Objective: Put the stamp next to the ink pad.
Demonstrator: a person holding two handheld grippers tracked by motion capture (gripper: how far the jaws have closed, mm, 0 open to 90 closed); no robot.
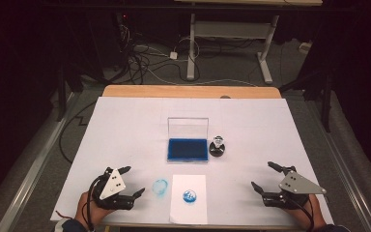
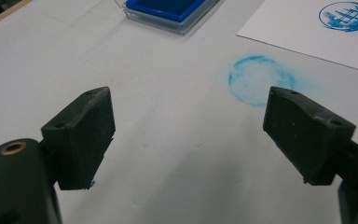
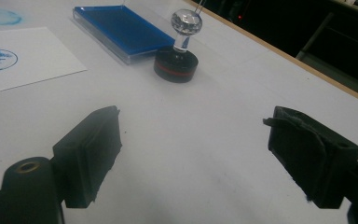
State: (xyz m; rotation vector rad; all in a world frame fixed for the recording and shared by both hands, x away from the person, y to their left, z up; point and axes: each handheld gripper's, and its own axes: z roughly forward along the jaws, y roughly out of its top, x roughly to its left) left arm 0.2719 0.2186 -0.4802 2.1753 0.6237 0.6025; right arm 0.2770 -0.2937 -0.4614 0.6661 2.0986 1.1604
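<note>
Stamp (image 1: 217, 145) stands just right of the open ink pad (image 1: 187, 149), printed paper (image 1: 189, 198) nearer you; likely set aside after stamping. Your left tool (image 1: 128, 182) and right tool (image 1: 263, 177) rest wide open, empty, flanking the paper
</note>
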